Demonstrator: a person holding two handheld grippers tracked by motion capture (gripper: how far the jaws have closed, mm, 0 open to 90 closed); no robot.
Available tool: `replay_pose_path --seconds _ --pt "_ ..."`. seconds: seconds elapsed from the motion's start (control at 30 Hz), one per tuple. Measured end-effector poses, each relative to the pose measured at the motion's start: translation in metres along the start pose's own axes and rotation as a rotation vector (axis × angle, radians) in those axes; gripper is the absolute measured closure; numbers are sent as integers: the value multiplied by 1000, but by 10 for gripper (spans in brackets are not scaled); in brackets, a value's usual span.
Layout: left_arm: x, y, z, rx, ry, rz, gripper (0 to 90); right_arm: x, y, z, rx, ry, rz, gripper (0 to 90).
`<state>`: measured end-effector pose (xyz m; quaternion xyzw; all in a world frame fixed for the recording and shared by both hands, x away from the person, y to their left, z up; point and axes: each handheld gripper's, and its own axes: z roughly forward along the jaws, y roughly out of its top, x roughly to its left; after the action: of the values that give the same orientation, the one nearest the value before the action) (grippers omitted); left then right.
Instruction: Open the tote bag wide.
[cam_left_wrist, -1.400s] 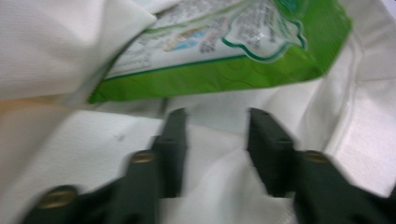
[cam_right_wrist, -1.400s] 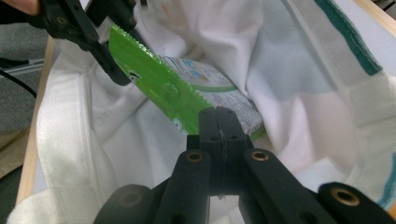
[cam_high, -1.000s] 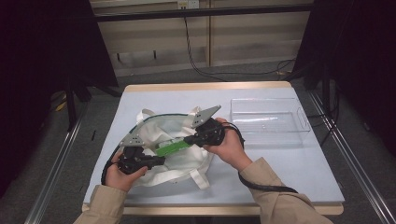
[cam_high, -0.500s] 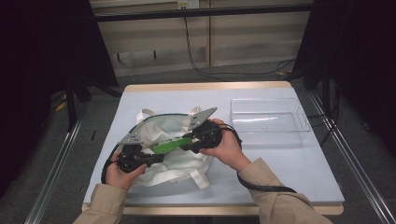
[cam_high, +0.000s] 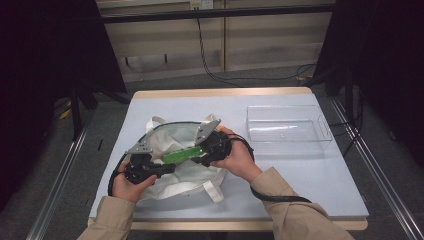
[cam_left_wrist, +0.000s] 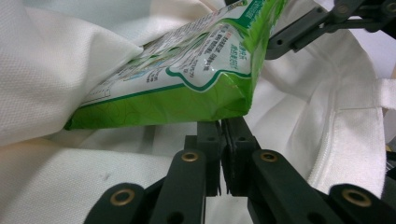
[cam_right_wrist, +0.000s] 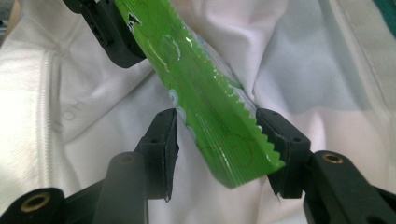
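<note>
Right gripper view: the right tongs (cam_right_wrist: 217, 149) stand apart, having just been opening, with the green packet's (cam_right_wrist: 205, 102) serrated end loose between them. Left tongs (cam_left_wrist: 223, 140) are pressed together beneath the packet's other end, over the white bag (cam_high: 170, 172) on the tabletop (cam_high: 310, 175).

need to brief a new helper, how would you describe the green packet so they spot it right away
Start at the pale blue table, then find the white cloth tote bag on its left half, left of the clear plastic tray. Over the bag's opening, between the person's two hand-held grippers, lies a flat, glossy bright green plastic packet with a zigzag-cut end, the one vivid colour among white cloth and black tools.
</note>
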<state>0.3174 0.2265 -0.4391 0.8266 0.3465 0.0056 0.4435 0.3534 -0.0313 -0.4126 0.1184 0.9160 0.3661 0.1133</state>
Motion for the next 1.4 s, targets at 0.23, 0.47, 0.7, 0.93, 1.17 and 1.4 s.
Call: replay_pose_path --seconds 0.23,0.47,0.7,0.93,1.17,1.4 --pt "2 -1 -1 -6 2 -7 841 -3 5 8 3 -6 -48 523" --pt "1 0 -1 -7 25 -5 730 -4 8 10 -1 -28 -81 630" --pt "-2 1 0 6 77 -19 407 -9 9 4 3 -25 -47 722" --pt "-3 2 -2 -18 102 -9 265 -16 10 -7 18 -27 -5 752" --pt "-3 3 -1 -20 113 -2 184 -24 15 -20 53 -11 45 777" --pt "-3 4 -1 -27 131 0 123 -32 19 -26 127 17 84 781"
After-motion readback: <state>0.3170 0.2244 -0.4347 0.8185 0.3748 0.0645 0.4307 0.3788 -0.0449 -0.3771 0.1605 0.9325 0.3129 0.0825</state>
